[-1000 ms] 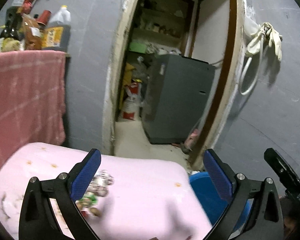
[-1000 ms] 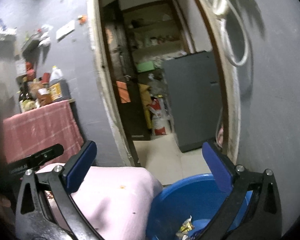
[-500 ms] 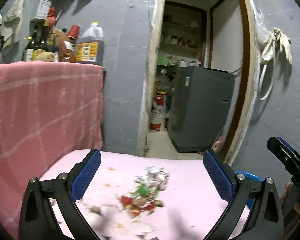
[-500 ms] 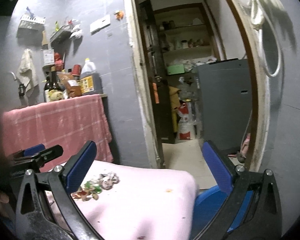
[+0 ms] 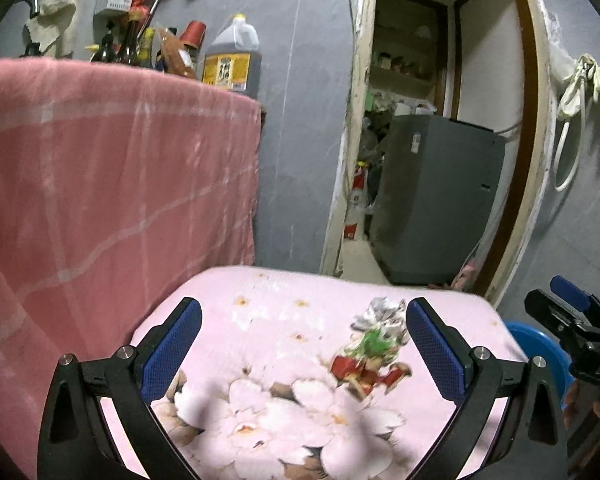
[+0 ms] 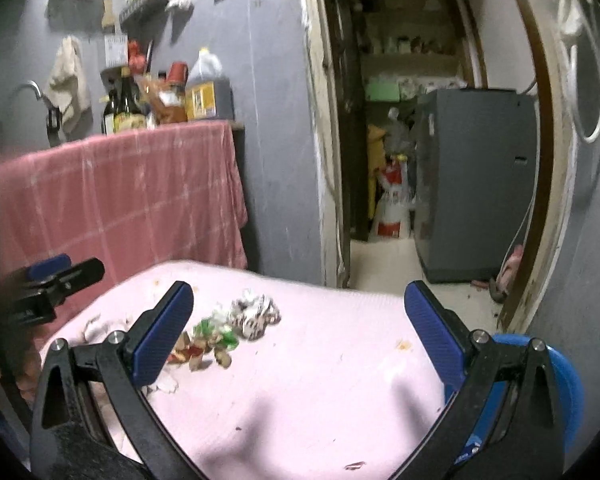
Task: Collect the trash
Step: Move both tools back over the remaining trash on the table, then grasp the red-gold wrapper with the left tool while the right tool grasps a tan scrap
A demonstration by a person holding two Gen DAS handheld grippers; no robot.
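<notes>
A small heap of crumpled wrappers (image 5: 374, 340) (image 6: 236, 326), silver, green and red, lies on a pink flowered cloth (image 5: 284, 312) (image 6: 340, 360) over a low table. My left gripper (image 5: 304, 344) hovers open over the cloth, the heap near its right finger. My right gripper (image 6: 300, 328) is open too, with the heap just inside its left finger. A blue basin (image 5: 540, 344) (image 6: 568, 376) sits low at the table's right edge. Each gripper shows at the edge of the other's view.
A pink checked cloth (image 5: 100, 184) drapes a counter on the left, with bottles and an oil jug (image 5: 231, 56) on top. Behind is an open doorway (image 5: 404, 160) with a grey appliance (image 5: 436, 200). White gloves (image 5: 584, 84) hang on the right wall.
Both views have swung left and up from the blue basin toward the table. The wrapper heap now sits further right in the left wrist view and is closer in the right wrist view.
</notes>
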